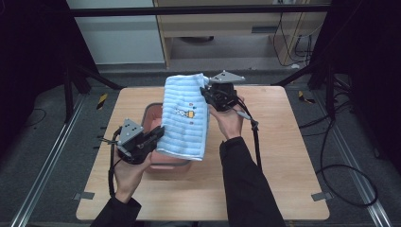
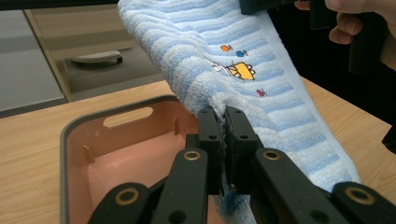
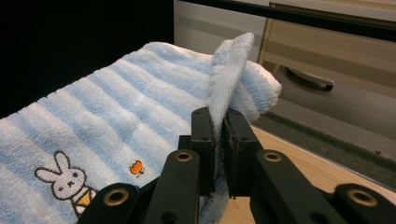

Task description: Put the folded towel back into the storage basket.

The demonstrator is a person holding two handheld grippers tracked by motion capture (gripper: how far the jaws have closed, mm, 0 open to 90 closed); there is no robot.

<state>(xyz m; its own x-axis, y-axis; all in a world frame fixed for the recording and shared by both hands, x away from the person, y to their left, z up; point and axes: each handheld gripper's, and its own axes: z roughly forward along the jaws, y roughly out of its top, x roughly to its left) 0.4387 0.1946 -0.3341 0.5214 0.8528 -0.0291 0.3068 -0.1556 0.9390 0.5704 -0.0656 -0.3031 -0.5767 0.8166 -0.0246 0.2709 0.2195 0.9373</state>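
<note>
A person is holding a striped blue towel (image 1: 184, 113) stretched above a pink tub (image 1: 152, 111) on the wooden table (image 1: 279, 156), the left gripper (image 1: 158, 135) pinching its near edge and the right gripper (image 1: 206, 92) pinching its far corner.

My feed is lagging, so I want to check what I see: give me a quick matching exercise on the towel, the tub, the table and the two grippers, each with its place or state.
Things:
1. towel
2. tub
3. left gripper
4. right gripper

States:
a. shut on the towel's far upper edge
b. pink inside, sitting on the table
c. blue and white stripes, held up over the tub
d. shut on the towel's near lower edge

Pairs: 1-c, 2-b, 3-d, 4-a
</note>
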